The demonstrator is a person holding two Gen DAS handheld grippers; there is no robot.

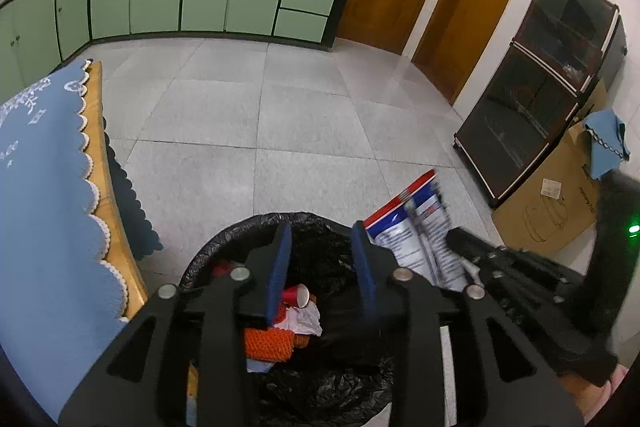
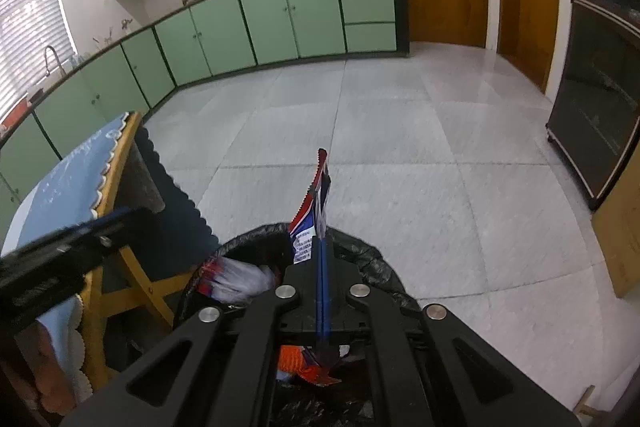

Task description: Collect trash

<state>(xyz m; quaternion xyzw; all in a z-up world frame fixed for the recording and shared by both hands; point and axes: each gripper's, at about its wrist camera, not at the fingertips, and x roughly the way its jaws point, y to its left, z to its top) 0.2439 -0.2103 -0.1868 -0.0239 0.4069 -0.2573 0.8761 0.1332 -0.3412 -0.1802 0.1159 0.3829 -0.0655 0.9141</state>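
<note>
**A:** What does the left wrist view show?

**B:** The left gripper (image 1: pixel 322 267) hangs over the trash bin (image 1: pixel 224 239), jaws apart and holding nothing. Inside the black liner lie a red paper cup (image 1: pixel 297 295), crumpled white paper (image 1: pixel 306 319) and orange mesh (image 1: pixel 269 343). At the right, the right gripper (image 1: pixel 460 247) holds a snack wrapper (image 1: pixel 416 227) at the bin's rim.

**A:** And the right wrist view?

**B:** The right gripper (image 2: pixel 323 255) has its blue pads pressed together on the snack wrapper (image 2: pixel 310 223), which stands upright above the trash bin (image 2: pixel 372 259). The left gripper (image 2: pixel 80 239), blurred, is beside the table (image 2: pixel 120 155).
</note>
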